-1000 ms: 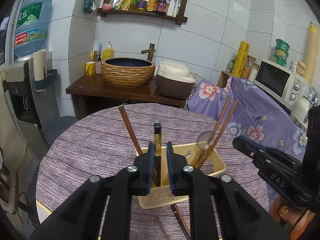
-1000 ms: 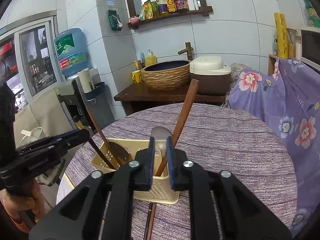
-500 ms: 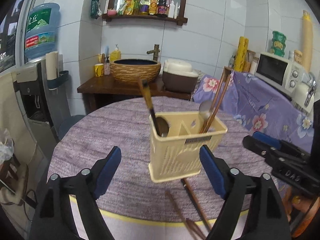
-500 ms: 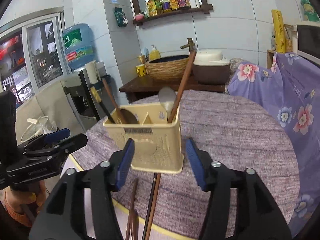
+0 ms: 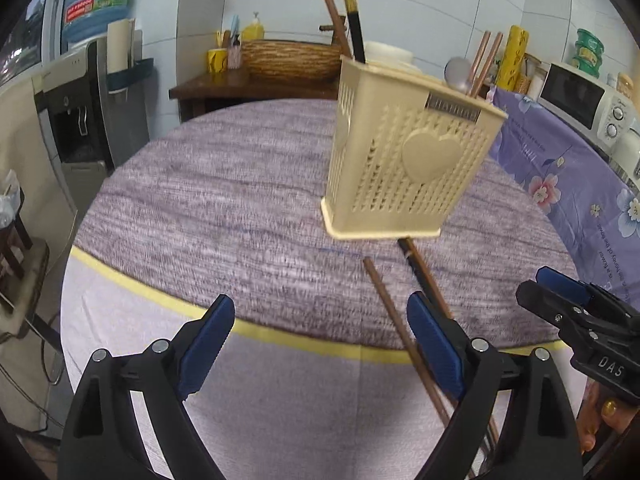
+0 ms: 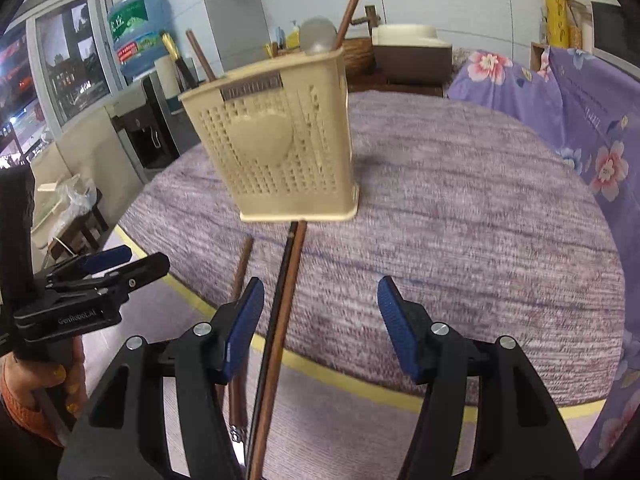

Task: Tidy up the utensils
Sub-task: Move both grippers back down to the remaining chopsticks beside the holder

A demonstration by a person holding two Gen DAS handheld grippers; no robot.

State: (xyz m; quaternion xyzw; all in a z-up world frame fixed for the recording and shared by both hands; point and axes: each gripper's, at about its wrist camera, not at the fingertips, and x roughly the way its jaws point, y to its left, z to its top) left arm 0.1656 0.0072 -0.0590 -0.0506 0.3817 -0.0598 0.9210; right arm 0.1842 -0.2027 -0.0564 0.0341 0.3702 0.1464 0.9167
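Cream plastic utensil holder (image 5: 408,160) stands mid-frame on the desk (image 5: 224,200), already carrying a spoon (image 5: 459,73) and chopsticks. Loose chopsticks (image 5: 396,320) lie on the cloth below it, running to the lower right of the left wrist view. Both grippers hang empty, fingers spread wide: the left gripper (image 5: 320,344) and the right gripper (image 6: 322,324). Best taken near one end, I judge, pinching a single stick squarely so it lifts without rolling its neighbour.
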